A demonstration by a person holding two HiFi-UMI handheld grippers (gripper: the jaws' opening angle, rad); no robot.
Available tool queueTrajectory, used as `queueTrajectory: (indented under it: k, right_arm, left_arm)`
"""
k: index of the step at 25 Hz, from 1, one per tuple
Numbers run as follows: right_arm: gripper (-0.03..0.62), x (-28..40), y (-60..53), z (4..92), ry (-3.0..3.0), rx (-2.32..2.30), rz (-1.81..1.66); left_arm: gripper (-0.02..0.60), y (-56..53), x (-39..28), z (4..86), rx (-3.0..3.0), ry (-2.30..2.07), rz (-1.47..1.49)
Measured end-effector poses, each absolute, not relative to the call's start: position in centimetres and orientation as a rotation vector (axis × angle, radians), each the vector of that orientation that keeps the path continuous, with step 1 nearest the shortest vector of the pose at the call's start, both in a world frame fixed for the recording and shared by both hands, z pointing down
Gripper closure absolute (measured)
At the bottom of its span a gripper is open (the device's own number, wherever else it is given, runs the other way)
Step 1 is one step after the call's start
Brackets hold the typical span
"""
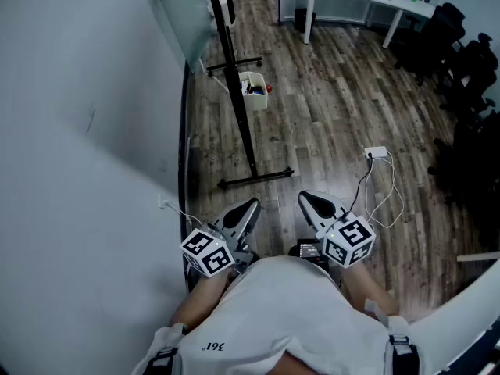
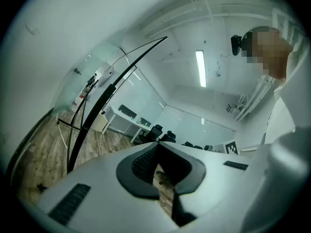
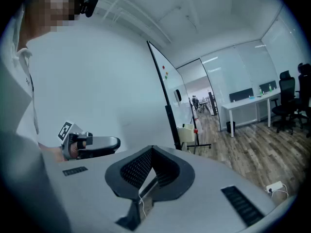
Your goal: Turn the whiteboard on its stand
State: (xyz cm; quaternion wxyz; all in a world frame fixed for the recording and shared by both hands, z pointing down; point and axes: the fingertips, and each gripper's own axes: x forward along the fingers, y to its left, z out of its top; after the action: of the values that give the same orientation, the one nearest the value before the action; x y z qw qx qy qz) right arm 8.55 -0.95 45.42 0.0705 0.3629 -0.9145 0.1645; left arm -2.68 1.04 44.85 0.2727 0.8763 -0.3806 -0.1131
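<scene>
Head view: left claw (image 1: 250, 207) and right claw (image 1: 307, 199) were closed, holding nothing; the whiteboard (image 1: 86, 147) seemed big, stiff and slippery, best taken at its dark edge (image 1: 186, 155).

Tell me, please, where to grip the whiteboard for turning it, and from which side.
I would take the whiteboard by its dark edge, just left of the left gripper. Come from the wooden floor side, its jaws opened first, as they are shut. The face is flat and wide; probably only this thin edge fits between them.
</scene>
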Motion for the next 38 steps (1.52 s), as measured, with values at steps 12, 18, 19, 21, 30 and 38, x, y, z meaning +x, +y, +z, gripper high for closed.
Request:
queueTrajectory:
  k: [12,18,19,21,30,38]
  right_arm:
    - [0.569,4.1,-1.8,45.6,-2.731,1.116,0.439]
    - [0.568,1.7,-2.8,45.4,-2.74,1.173,0.49]
    - [0.568,1.4,-3.1,45.5,-2.743,1.188,0.499]
    - [0.566,1.0,-3.7,45.7,-2.741,1.216,0.497]
    - [0.564,-0.2,-7.3,45.8,-2.731,1.242,0.43]
    - [0.515,2.0,-11.3,45.3,-2.78,1.169,0.42]
  left_arm:
    - [0.574,-0.5,-6.6,44.8,2.436,-1.005,-0.269]
    - [0.573,-1.9,-9.5,44.8,2.469,-1.02,-0.22]
    - [0.572,-2.3,-10.0,44.9,2.47,-1.023,-0.219]
    - [0.572,-2.9,-10.8,45.2,2.472,-1.031,-0.217]
    - [0.554,-6.4,-11.8,45.0,2.461,-1.067,-0.216]
    - [0.554,-9.7,-9.6,44.2,2.413,-1.171,-0.254]
